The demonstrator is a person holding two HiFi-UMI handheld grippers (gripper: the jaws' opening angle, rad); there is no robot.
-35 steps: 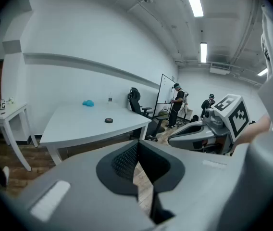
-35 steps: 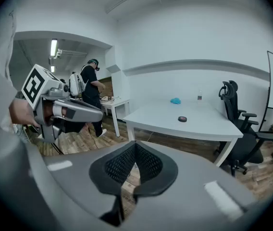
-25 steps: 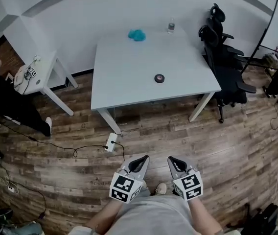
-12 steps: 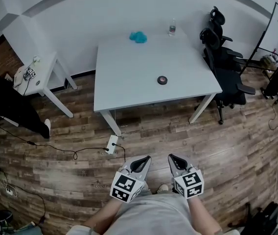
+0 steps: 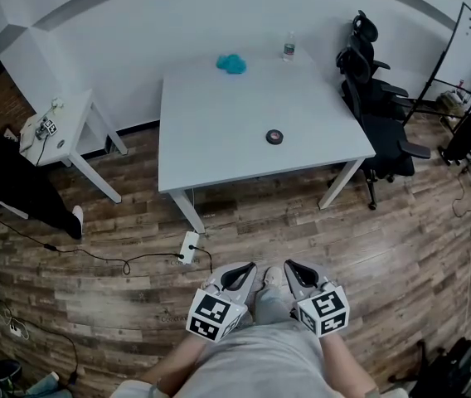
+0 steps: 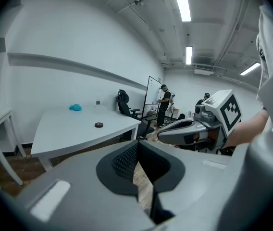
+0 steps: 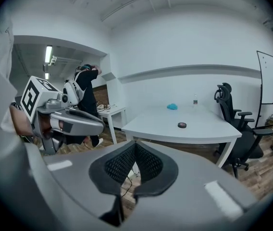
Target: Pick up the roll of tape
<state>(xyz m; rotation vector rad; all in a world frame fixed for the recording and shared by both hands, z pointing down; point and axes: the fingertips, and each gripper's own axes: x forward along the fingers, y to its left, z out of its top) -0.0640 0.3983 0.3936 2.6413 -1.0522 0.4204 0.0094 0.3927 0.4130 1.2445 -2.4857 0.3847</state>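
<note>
The roll of tape [image 5: 274,137] is a small dark ring lying flat on the white table [image 5: 219,152], right of its middle. It also shows in the left gripper view [image 6: 98,124] and in the right gripper view [image 7: 181,125], far ahead. My left gripper [image 5: 245,267] and right gripper [image 5: 288,265] are held side by side over the wooden floor, well short of the table. Both point toward it. The left gripper [image 6: 138,141] has its jaws closed together with nothing between them. So does the right gripper [image 7: 135,142].
A teal cloth [image 5: 231,63] and a water bottle [image 5: 288,46] sit at the table's far edge. Black office chairs [image 5: 376,98] stand to its right, a small side table [image 5: 61,127] to its left. A power strip [image 5: 188,243] with a cable lies on the floor ahead.
The view has crept a little toward the table, and a foot now shows between the grippers. Both grippers keep their pose, jaws closed.
</note>
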